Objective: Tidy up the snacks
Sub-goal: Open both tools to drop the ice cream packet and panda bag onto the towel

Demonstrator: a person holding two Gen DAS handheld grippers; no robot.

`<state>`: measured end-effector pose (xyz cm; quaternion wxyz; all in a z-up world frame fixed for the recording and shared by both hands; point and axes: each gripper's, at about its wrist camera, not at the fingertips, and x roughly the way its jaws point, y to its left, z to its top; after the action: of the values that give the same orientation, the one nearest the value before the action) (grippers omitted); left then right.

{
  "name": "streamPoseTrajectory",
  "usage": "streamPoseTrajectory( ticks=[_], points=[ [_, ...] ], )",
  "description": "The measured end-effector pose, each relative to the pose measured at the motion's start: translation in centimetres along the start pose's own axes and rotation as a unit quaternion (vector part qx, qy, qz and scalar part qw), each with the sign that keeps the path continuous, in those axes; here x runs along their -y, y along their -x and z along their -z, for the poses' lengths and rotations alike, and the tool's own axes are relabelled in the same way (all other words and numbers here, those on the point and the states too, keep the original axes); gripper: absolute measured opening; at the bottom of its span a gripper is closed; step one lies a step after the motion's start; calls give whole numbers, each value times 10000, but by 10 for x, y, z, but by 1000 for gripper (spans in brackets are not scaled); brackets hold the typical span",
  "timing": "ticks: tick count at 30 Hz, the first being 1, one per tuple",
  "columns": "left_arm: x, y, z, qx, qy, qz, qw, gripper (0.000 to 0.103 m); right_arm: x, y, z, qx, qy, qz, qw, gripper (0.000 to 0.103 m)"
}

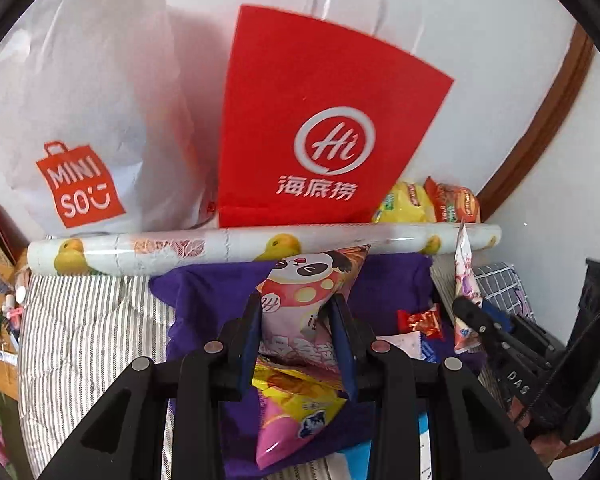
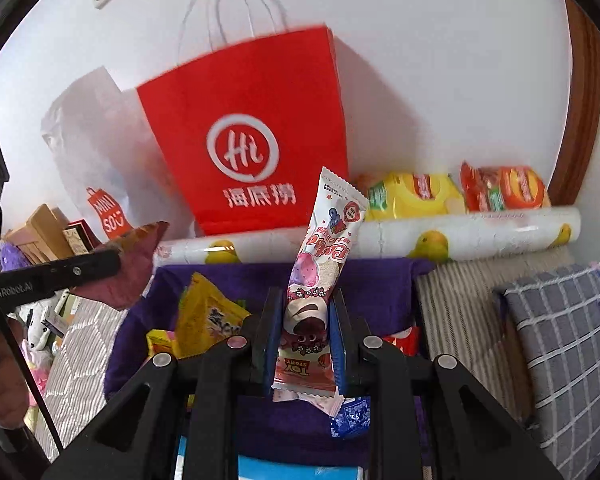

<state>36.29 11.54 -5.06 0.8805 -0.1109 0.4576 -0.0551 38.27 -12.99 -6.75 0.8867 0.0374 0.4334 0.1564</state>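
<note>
Above the purple cloth [image 1: 204, 300] spread on the bed, before the red paper bag [image 1: 320, 120] and the white plastic bag [image 1: 84, 120] that stand against the wall: both tongs closed on a packet each. The left tongs [image 1: 296, 316] pinch the pink panda snack packet [image 1: 312, 292] across its middle, its top corner just before the duck-print roll [image 1: 140, 250]; the right tongs [image 2: 304, 320] pinch the long pink-and-white snack stick [image 2: 324, 248] near its lower end, so most of it rises free above the jaws. Both tongs point forward and steeply down toward the foot of the red bag, side by side, the left tongs showing dark at the left edge of the right wrist view. Likely risks: the tall stick, held low, may swing or slide out if tipped quickly; the soft panda packet may crumple and slip, being gripped on air-filled film; either packet may catch the roll or knock the light, unsupported red bag over; loose snacks lie below, among them a yellow packet [image 2: 208, 312] and a small red sachet [image 1: 420, 320], and could be disturbed by a low pass.
</note>
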Motion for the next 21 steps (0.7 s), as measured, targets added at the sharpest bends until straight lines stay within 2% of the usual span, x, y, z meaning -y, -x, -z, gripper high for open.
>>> streamPoseTrajectory(
  ticks=[8, 15, 21],
  points=[
    [-7, -23, 3, -269, 121, 72, 9995, 32, 13, -26, 23, -333, 26, 172, 9993, 22],
    [-2, -28, 8, -324, 50, 101, 9994, 32, 19, -31, 26, -446, -49, 158, 9989, 23],
    [-2, -31, 8, -364, 53, 147, 9992, 32, 23, -44, 30, -707, -92, 204, 9972, 23]
  ],
)
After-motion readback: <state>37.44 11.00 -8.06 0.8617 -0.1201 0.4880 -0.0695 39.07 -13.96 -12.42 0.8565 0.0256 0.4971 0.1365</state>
